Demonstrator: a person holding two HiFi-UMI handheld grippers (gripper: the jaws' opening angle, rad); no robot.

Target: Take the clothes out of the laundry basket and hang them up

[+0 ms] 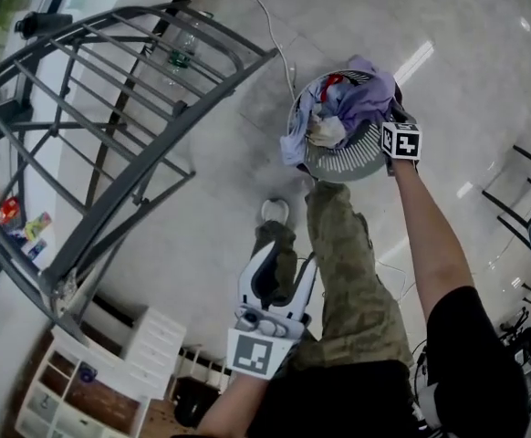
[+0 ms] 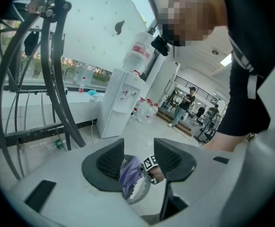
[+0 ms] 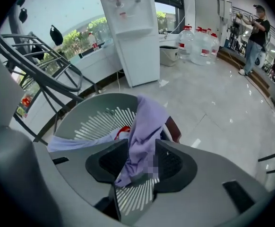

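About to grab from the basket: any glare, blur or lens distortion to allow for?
Head view: sharp, with glare streaks on the glossy floor beside the laundry basket. Left gripper view: heavy fisheye bends the drying rack, corners dark. Right gripper view: same fisheye and dark rim, but the purple garment is crisp.

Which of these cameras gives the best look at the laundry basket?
The head view: it shows nearly the whole laundry basket from above, heaped with clothes. The right gripper view shows it close but partly behind the jaws; the left gripper view catches only a small piece.
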